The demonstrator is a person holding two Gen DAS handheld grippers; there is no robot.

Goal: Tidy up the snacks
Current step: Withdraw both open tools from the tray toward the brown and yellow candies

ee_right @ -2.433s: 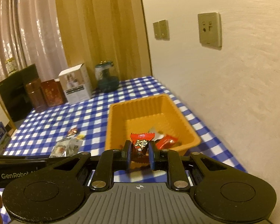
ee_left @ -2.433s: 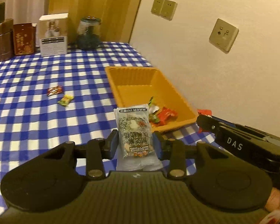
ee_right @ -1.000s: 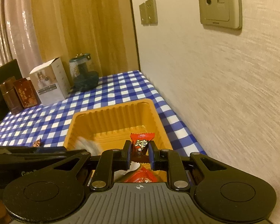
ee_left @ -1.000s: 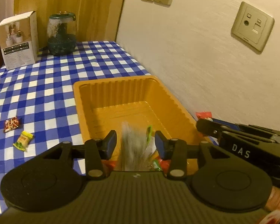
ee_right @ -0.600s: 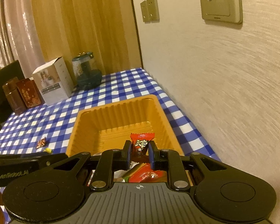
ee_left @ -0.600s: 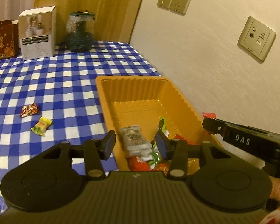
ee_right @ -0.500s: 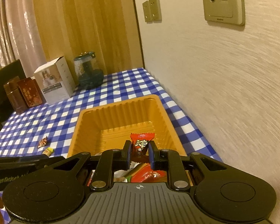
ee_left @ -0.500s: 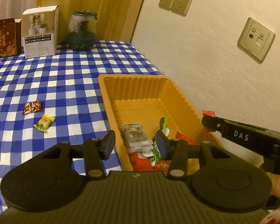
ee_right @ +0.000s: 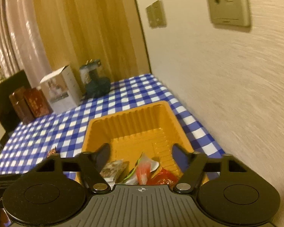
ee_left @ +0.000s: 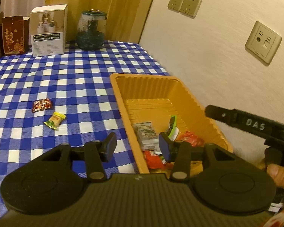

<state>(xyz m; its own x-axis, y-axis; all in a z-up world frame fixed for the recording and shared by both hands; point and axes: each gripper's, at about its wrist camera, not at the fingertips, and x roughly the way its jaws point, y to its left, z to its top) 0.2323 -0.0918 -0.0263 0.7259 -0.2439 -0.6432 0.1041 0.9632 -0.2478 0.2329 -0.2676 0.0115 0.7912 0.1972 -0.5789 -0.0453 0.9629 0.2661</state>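
Note:
An orange tray (ee_left: 191, 98) (ee_right: 134, 117) stands on the blue checked tablecloth by the wall. Inside its near end lie several snack packets, among them a grey-white packet (ee_left: 144, 135) (ee_right: 113, 169) and red packets (ee_left: 189, 141) (ee_right: 163, 176). A blurred red candy (ee_right: 142, 172) is in the air over the tray, below my right gripper. My right gripper (ee_right: 140, 152) is open and empty above the tray's near end. My left gripper (ee_left: 137, 146) is open and empty over the tray's near left rim. Two small snacks lie on the cloth: a dark red one (ee_left: 41, 105) and a yellow-green one (ee_left: 55, 120).
At the back of the table stand a white box (ee_left: 48, 30), a dark glass jar (ee_left: 90, 32) and brown-red boxes (ee_left: 13, 35). The wall with sockets (ee_left: 262, 41) runs close along the tray's right side. The right gripper's body (ee_left: 255, 126) reaches in over the tray's right rim.
My right gripper has opened and let go of the red candy, which drops toward the tray. My left gripper, open since releasing the grey-white packet into the tray, has drawn back slightly to the left.

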